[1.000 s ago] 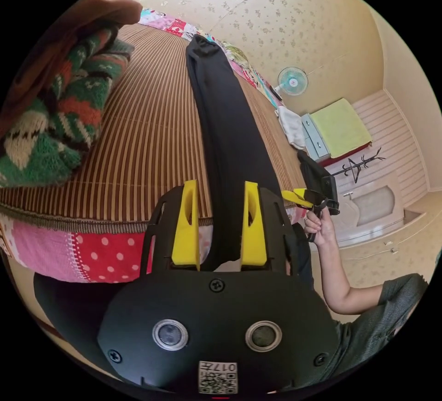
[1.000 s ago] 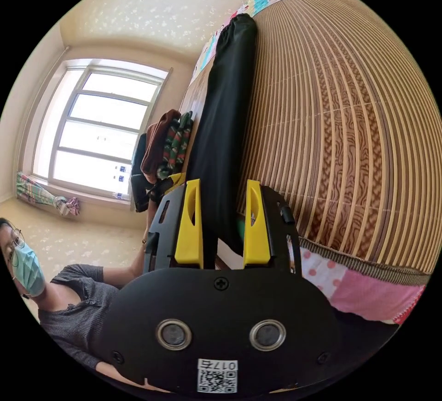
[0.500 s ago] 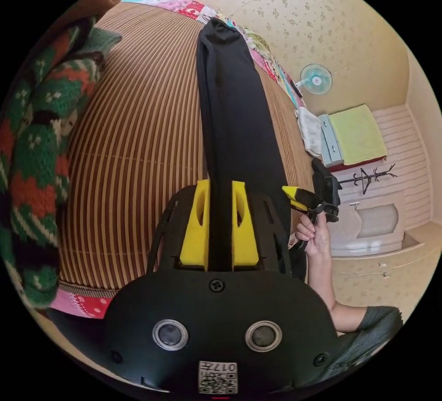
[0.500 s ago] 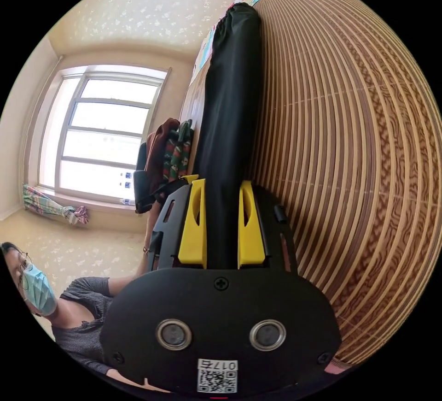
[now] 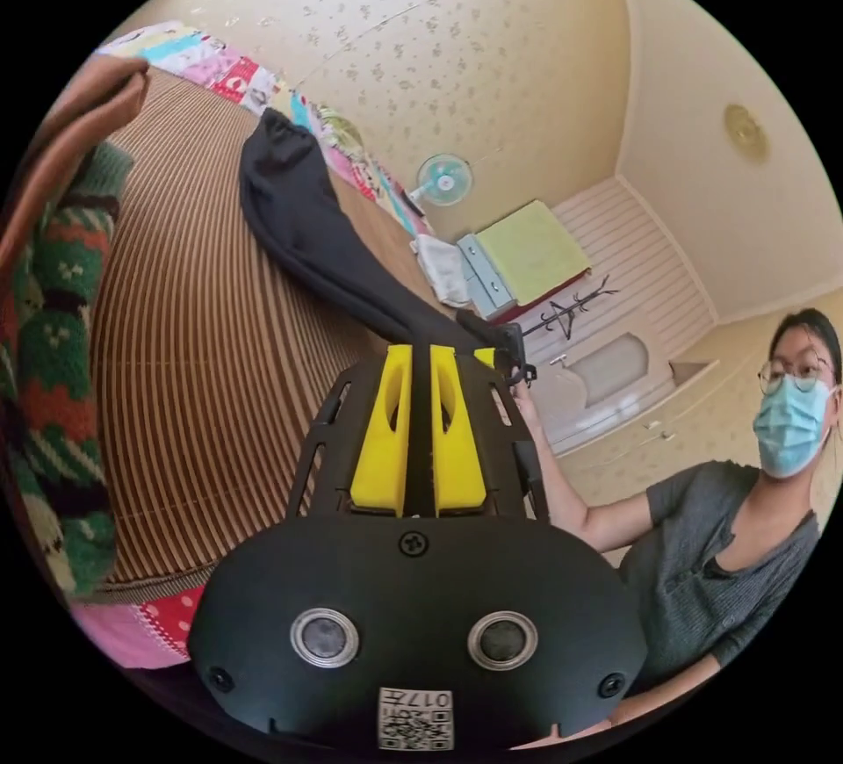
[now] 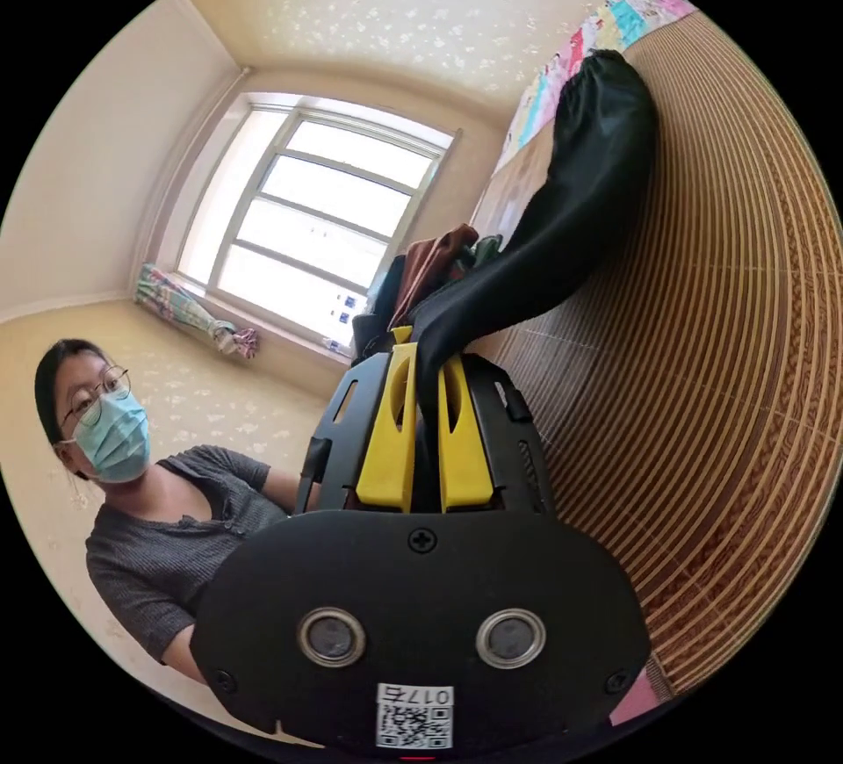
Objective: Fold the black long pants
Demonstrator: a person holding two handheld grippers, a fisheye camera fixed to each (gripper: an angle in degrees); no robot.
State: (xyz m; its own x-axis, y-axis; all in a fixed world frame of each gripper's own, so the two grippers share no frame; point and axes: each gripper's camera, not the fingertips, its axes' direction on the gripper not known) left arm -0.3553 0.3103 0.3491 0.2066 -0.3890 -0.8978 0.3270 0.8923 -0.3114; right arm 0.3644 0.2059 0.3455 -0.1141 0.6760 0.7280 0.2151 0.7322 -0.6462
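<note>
Clamping black pants (image 5: 307, 219) end: both hand-held grippers (image 5: 420, 356) (image 6: 428, 360), cloth trailing onto mat (image 5: 193, 342).

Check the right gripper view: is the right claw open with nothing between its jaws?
No, the right claw is shut on the black pants, whose near end is pinched between both yellow jaws and lifted off the striped mat.

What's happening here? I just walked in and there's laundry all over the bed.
A person is folding black long pants on a striped mat with a handheld gripper in each hand. The left gripper and the right gripper are each shut on the near end of the pants and hold it off the mat, while the far end lies flat. A pile of knitted clothes sits beside them.
</note>
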